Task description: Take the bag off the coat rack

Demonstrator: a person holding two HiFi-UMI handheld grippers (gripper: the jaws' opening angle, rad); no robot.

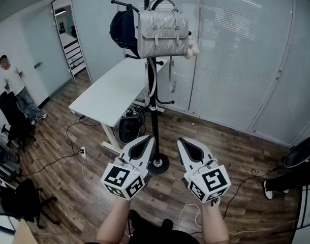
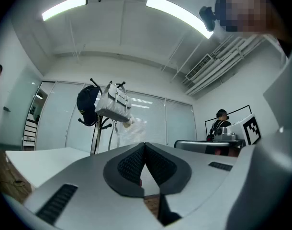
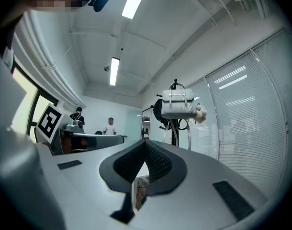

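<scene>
Our left gripper (image 1: 148,139) and right gripper (image 1: 182,141) were closed, empty; the bag (image 1: 162,33) looked soft and light, best lifted by its handle (image 1: 173,5).

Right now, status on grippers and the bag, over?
Left gripper and right gripper both shut, empty, short of the rack. Bag hanging high on coat rack, untouched. Dark cap hangs right beside it; nothing else in the way.

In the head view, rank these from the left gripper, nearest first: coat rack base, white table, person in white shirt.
1. Coat rack base: on the floor, just beside the left gripper.
2. White table: farther ahead, to the left.
3. Person in white shirt: far left, by the wall.
</scene>
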